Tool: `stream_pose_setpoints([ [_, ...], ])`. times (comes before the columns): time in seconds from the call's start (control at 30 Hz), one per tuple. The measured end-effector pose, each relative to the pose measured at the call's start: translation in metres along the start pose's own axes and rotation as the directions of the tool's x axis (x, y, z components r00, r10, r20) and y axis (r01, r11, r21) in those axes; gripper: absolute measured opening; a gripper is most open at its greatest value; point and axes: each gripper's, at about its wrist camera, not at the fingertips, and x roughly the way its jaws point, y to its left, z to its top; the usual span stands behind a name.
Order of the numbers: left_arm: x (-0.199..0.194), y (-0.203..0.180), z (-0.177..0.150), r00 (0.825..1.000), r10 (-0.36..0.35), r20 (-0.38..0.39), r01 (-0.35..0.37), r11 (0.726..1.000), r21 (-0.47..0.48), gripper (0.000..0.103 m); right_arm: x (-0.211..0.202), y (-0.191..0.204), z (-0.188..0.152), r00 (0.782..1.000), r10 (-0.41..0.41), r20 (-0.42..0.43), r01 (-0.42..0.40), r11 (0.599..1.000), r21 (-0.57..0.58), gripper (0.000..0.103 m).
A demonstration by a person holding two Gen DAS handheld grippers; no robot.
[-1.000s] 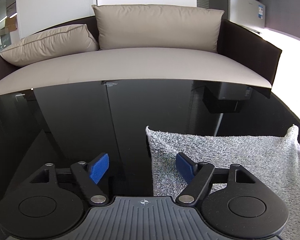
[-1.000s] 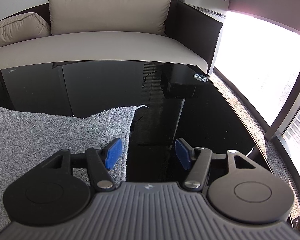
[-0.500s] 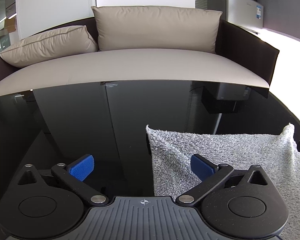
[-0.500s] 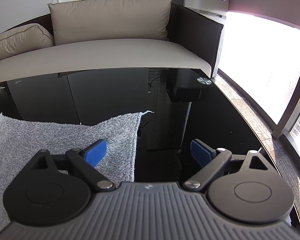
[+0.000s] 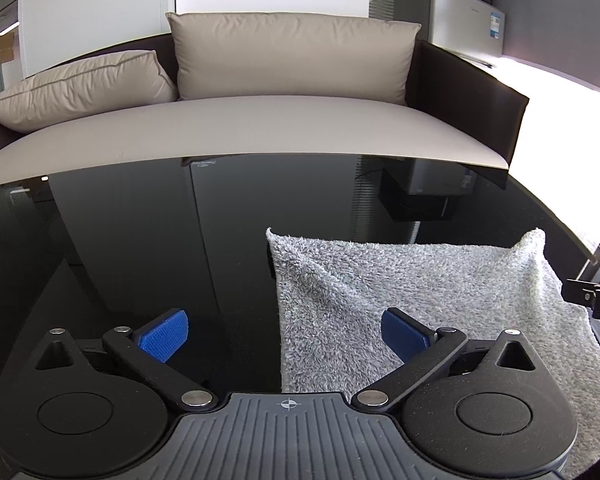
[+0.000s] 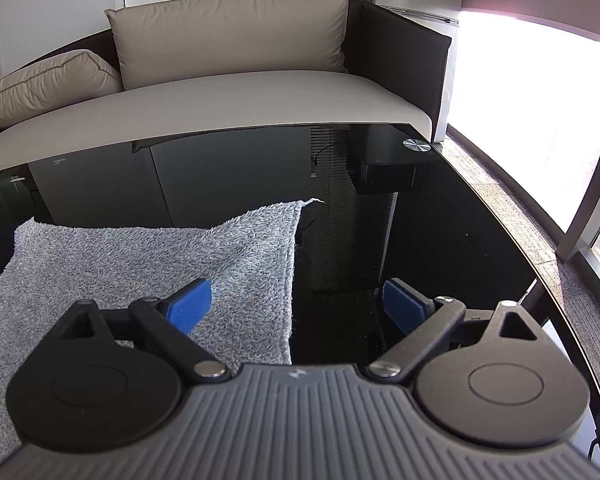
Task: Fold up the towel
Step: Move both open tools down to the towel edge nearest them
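A grey fluffy towel point(image 5: 428, 292) lies flat on the glossy black table point(image 5: 140, 240). It also shows in the right wrist view point(image 6: 140, 264). My left gripper point(image 5: 286, 338) is open and empty, straddling the towel's left edge, its right pad over the cloth. My right gripper point(image 6: 298, 306) is open and empty, straddling the towel's right edge, its left pad over the cloth. The towel's near edge is hidden behind both gripper bodies. Part of the right gripper point(image 5: 596, 300) shows at the left wrist view's right edge.
A beige sofa point(image 5: 240, 128) with two cushions stands right behind the table's far edge. A small round metal disc point(image 6: 416, 144) lies at the table's far right corner. A fridge point(image 5: 460, 20) stands at the back right. Bright windows are to the right.
Both grippers have opened wide from a narrower gap and drawn back and up a little. The towel has stayed in place.
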Motion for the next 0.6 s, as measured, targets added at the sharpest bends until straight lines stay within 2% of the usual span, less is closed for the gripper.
stream_pose_setpoints([
  [0.6, -0.064, 0.004, -0.055, 0.999, -0.040, -0.028, 0.040, 0.999, -0.013, 0.102, -0.073, -0.005, -0.048, 1.000, 0.014, -0.005, -0.014, 1.000, -0.010, 0.095],
])
